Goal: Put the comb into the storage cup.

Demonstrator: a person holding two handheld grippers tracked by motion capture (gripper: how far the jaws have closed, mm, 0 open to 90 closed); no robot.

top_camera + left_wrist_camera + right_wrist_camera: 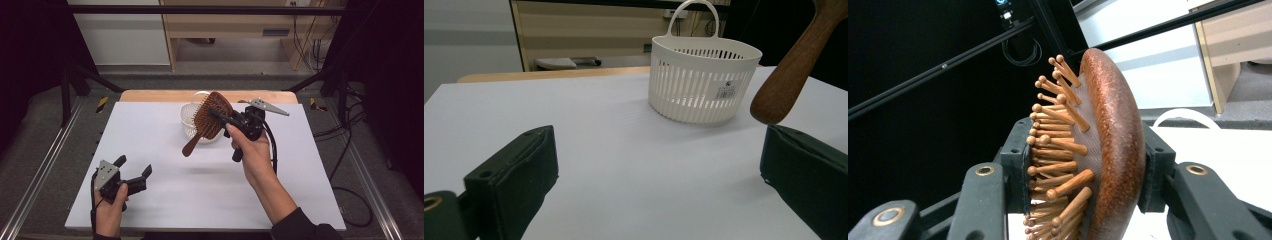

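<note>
above the basket (192, 120) — hairbrush (211, 116) tilted, handle pointing down-left.

Hairbrushes: one wooden hairbrush (209, 120) is counted.
Baskets: one white slatted basket (702, 82) is counted.
Grippers: two are counted, the left gripper (134, 168) and the right gripper (220, 117).
Tables: one white table (150, 150) is counted.

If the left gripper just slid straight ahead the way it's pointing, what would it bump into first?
Probably the white basket, or the brush handle hanging just right of that line; depth is unclear. The open left gripper has bare white table before that.
</note>
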